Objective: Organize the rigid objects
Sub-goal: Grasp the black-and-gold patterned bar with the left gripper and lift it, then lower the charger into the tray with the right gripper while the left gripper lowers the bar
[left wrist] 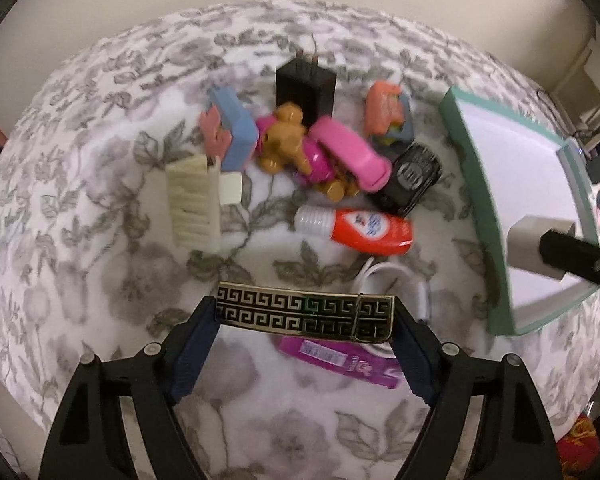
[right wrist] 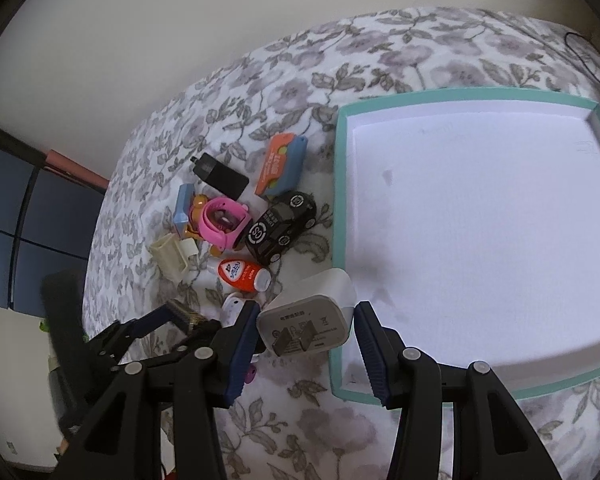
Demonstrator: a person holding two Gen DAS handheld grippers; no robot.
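The left gripper (left wrist: 306, 320) pinches a gold-and-black Greek-key bar (left wrist: 304, 314) end to end between its pads, above the floral bedspread (left wrist: 100, 200). The right gripper (right wrist: 306, 332) clamps a white plug adapter (right wrist: 306, 320) at the near-left corner of the teal-rimmed tray (right wrist: 338, 200).

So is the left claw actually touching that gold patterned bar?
Touching. The left wrist view shows the gold patterned bar spanning the left claw, each end against a blue pad, lifted above the purple packet.

Left gripper (left wrist: 306, 316) angled steeply down, clamped wide; right gripper (right wrist: 306, 328) tilted down, clamping.
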